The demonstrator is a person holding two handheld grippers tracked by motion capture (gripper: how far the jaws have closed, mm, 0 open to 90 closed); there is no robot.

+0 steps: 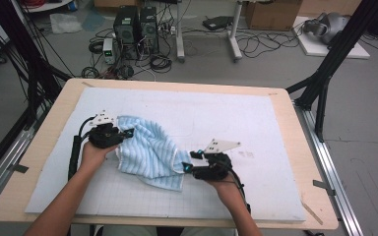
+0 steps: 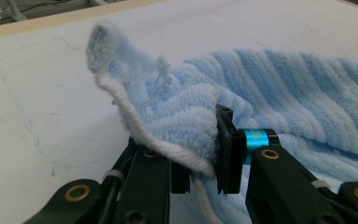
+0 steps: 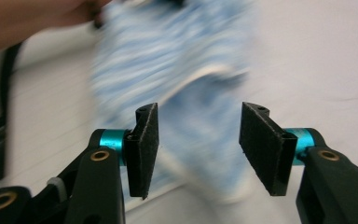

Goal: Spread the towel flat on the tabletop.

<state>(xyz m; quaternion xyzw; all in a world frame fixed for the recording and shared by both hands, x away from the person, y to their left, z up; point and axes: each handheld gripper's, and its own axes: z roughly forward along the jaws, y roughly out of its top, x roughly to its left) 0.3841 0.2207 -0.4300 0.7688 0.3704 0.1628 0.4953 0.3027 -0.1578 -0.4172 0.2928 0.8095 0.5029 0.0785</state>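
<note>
Terrycloth, pale blue, ribbed pile with a white corded hem: we note the towel [image 1: 150, 152] lying crumpled on the white foam mat [image 1: 256, 123]. Our left gripper [image 2: 200, 154] pinches its hemmed corner; our right gripper [image 3: 198, 149] stands spread, pads bare, beside the towel's near edge.

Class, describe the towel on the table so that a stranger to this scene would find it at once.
Start at the white mat covering the wooden table. Between the two hand-held grippers lies a crumpled towel. It is pale blue, ribbed, white-edged, and the left gripper pinches one corner.
</note>
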